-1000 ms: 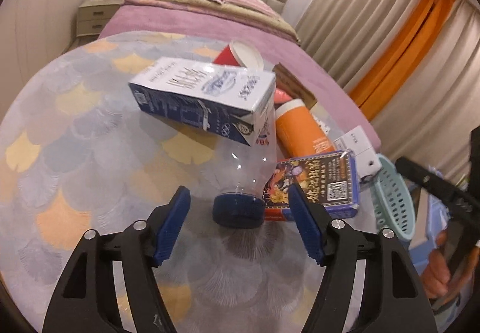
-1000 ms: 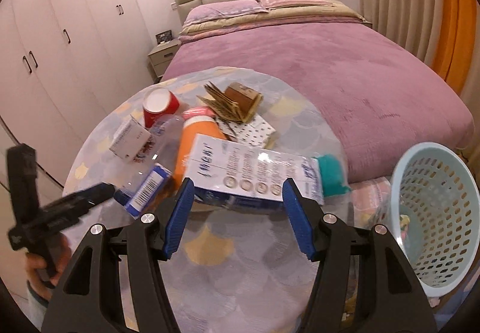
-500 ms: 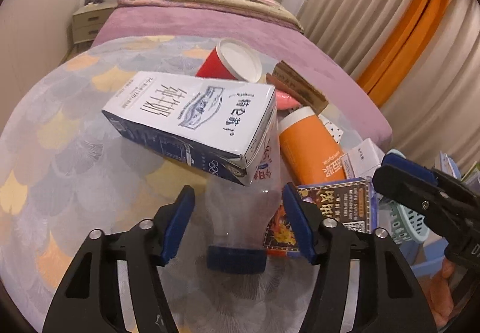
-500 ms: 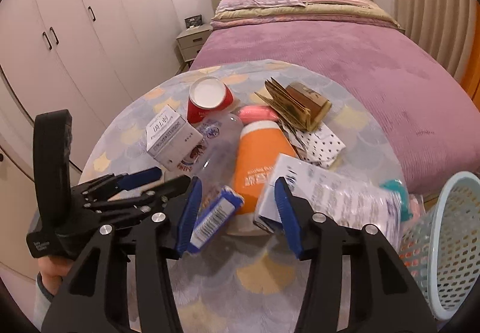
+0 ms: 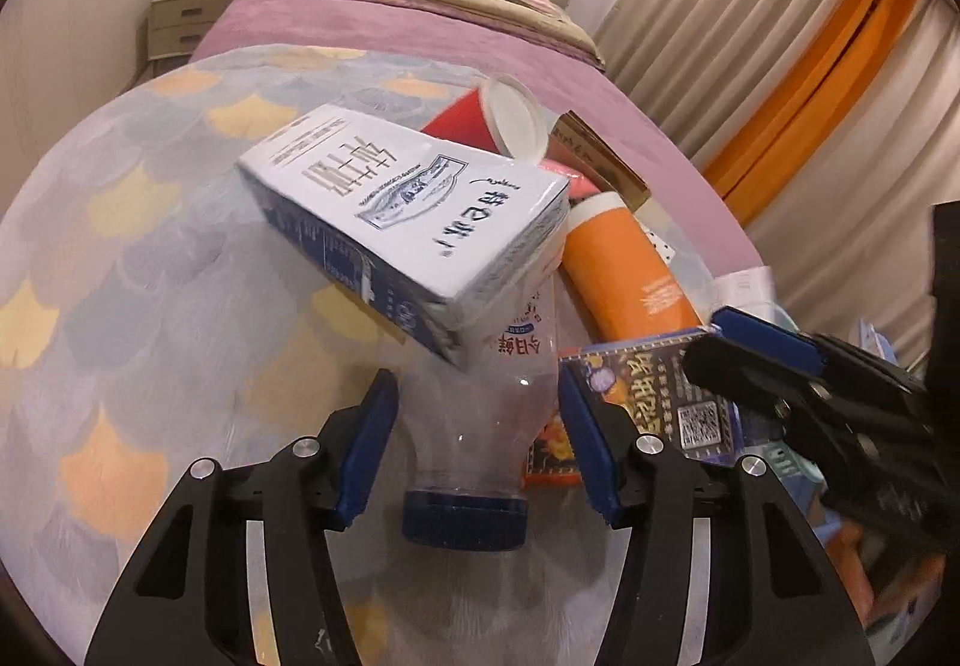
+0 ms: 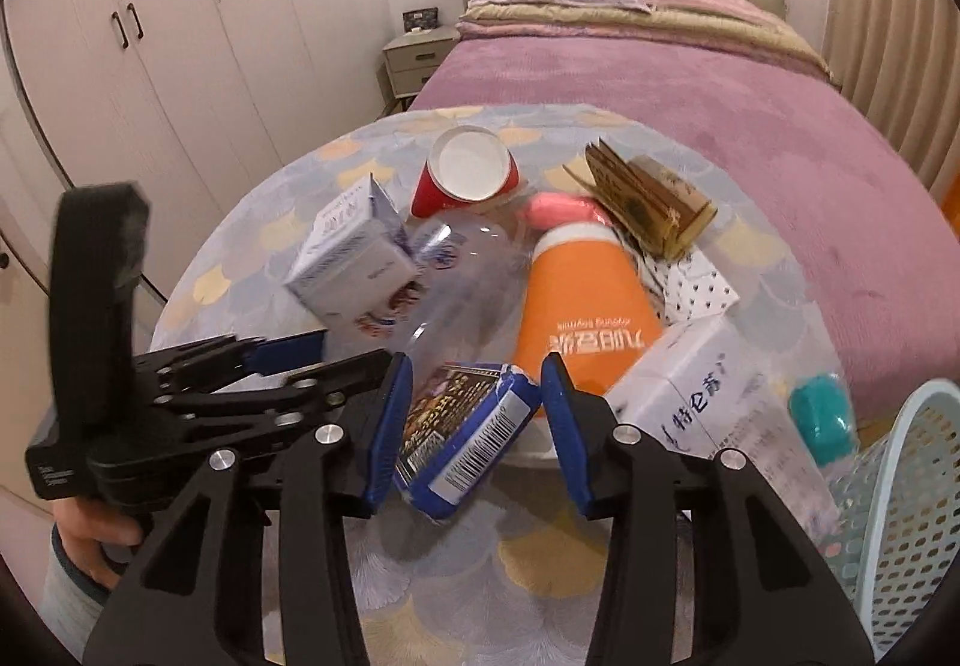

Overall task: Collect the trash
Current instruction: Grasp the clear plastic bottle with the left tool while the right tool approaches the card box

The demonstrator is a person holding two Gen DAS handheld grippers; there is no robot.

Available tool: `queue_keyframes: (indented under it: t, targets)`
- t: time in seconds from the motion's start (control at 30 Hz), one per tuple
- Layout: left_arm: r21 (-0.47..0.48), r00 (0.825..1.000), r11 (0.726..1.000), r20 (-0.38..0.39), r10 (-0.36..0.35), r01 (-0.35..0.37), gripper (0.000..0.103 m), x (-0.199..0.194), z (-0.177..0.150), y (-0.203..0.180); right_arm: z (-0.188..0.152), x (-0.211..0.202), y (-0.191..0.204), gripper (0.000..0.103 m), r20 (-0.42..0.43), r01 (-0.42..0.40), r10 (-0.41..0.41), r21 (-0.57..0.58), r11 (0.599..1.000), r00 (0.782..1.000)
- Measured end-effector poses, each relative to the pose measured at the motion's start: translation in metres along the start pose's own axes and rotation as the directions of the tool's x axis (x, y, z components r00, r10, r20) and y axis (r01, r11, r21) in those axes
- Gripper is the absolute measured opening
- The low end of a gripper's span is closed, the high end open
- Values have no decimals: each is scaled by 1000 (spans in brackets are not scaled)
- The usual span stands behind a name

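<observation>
both grippers are lining up grasps on the trash pile in the middle of the round surface (image 6: 540,564). the clear bottle (image 5: 480,426) lies with its blue cap (image 5: 465,521) toward the left gripper (image 5: 477,447), whose open jaws flank the neck without touching. a carton (image 5: 414,210) rests tilted on the bottle. the dark packet (image 6: 465,438) sits between the open jaws of the right gripper (image 6: 474,432), close to both pads; contact is unclear. next, i judge, each must close, lift, and carry to the basket (image 6: 900,510) at the right edge. compared with a second ago, both grippers are nearer the pile, and the right has shifted from the white box (image 6: 714,384) to the packet.
</observation>
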State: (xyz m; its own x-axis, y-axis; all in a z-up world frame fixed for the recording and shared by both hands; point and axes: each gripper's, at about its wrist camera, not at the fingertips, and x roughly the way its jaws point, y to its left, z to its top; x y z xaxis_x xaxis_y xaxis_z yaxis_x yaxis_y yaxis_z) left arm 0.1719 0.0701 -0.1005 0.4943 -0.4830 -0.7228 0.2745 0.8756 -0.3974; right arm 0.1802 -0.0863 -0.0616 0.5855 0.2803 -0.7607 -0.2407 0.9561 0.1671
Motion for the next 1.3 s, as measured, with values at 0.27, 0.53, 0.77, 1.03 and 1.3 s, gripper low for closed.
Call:
queue_keyframes:
  t: [0.27,0.53,0.77,1.03,1.3]
  targets:
    - [-15,1000,1000,18,17,-17,51,-31,-31,6,-16,8,-4,41,-57,-65,68,39,997,996]
    - [-2,999,999,17,35,-35,40,-52,-49,13,-61,-6,19,43,-91,-83,80,-26,996,993]
    - [9,999,1000,-9,30,-30,53,-40,-45,6,-94,-5,22,43,-173,-155,146,-37,987,974]
    - [57,993,992,-47,112,-109,59,-12,-29,-12,-102,-18,30,63,-126,-132,123,-73,989,984]
    - [92,986,983,-42,164,-160,60,0,-28,-22,-110,-17,18,64,-142,-126,121,-30,992,982]
